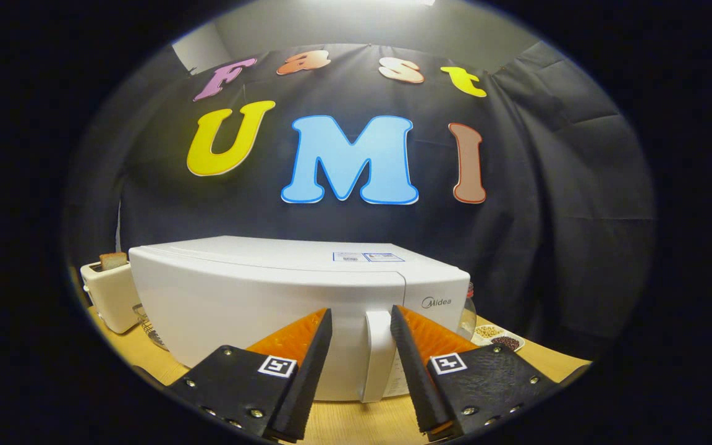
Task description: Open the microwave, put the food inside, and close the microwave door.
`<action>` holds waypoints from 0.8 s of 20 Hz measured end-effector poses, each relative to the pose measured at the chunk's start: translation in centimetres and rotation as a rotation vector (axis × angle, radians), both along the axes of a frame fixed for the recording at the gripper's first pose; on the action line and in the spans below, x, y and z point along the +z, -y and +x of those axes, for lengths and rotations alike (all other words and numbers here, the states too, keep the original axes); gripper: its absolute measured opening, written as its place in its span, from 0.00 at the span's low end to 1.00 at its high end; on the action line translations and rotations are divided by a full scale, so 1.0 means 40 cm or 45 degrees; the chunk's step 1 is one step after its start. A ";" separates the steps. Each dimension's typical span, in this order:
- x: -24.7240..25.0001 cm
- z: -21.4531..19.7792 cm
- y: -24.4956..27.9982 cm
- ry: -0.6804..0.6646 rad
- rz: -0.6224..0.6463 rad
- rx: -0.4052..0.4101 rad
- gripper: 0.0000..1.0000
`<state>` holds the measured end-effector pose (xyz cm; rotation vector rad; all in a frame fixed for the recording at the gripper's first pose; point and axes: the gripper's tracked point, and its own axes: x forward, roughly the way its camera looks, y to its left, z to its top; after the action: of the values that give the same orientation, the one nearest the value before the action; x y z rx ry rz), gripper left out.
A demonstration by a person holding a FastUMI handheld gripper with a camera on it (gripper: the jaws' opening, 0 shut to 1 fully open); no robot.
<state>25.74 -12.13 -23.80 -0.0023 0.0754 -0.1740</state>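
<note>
A white microwave (257, 290) stands on the wooden table (356, 426) with its door closed. Its upright white door handle (376, 355) is just ahead of my fingers, closer to the right one. My gripper (361, 316) is open and holds nothing; the fingertips are a short way in front of the door, not touching the handle. No food is between the fingers.
A white toaster (109, 296) with a slice of bread (113, 261) in it stands left of the microwave. A wire utensil (149, 327) lies beside it. Right of the microwave are a clear jar (468, 312) and a small tray of grains (497, 337).
</note>
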 end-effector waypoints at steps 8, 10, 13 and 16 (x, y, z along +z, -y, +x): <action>-0.047 0.021 0.053 -0.069 0.022 -0.080 0.63; -0.071 0.022 0.047 -0.106 0.026 -0.067 0.52; -0.086 0.022 0.050 -0.138 0.049 -0.057 0.36; -0.085 0.020 0.046 -0.151 0.090 -0.002 0.31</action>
<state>26.55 -13.97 -27.21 0.0576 0.2000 -0.1725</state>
